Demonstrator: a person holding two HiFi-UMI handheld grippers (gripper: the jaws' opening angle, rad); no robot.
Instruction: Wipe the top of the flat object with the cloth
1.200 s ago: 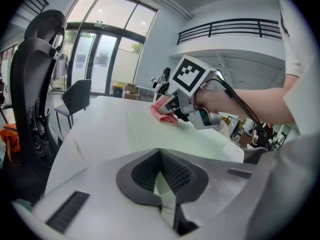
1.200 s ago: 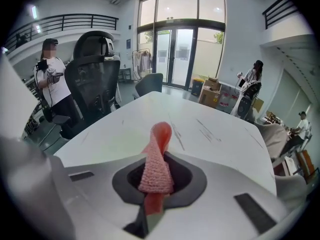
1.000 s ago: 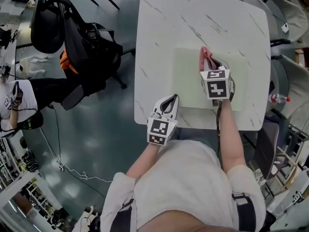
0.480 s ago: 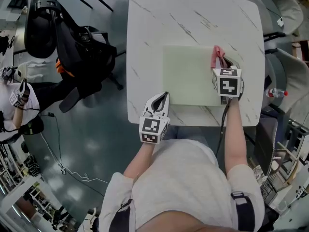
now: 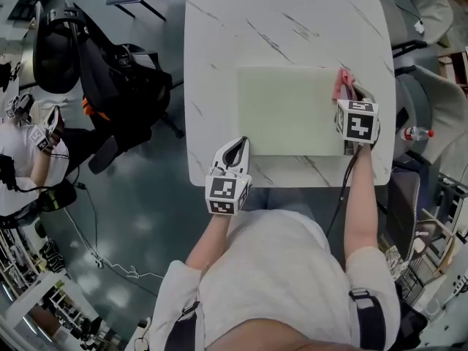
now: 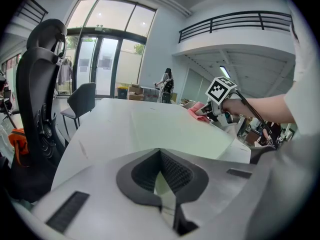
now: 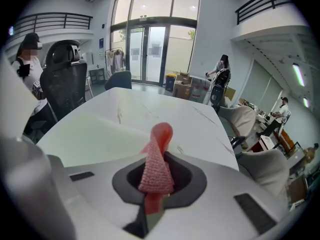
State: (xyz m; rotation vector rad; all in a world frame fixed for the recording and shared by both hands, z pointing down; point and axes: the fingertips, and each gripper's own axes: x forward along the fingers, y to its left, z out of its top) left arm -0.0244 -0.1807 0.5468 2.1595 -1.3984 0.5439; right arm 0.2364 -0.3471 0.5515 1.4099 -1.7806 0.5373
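Observation:
A pale green flat mat [image 5: 289, 110] lies on the white marble table [image 5: 219, 35]. My right gripper [image 5: 350, 93] is shut on a pink cloth [image 5: 341, 83], which rests at the mat's right edge, near its far corner. In the right gripper view the cloth [image 7: 155, 176] stands up folded between the jaws, with the mat [image 7: 95, 134] ahead to the left. My left gripper [image 5: 241, 142] is shut on nothing and rests on the table by the mat's near left corner. The left gripper view shows the mat [image 6: 165, 126] and, beyond it, the cloth [image 6: 197, 109].
A black office chair with a bag [image 5: 95, 64] stands left of the table. Grey chairs [image 5: 431, 115] and a bottle [image 5: 413, 132] are at the right. A person [image 5: 22, 159] is at the far left. The table's front edge is just behind both grippers.
My right gripper has slid the pink cloth rightward across the mat, from its middle to its right edge. The left gripper has stayed at the table's front edge.

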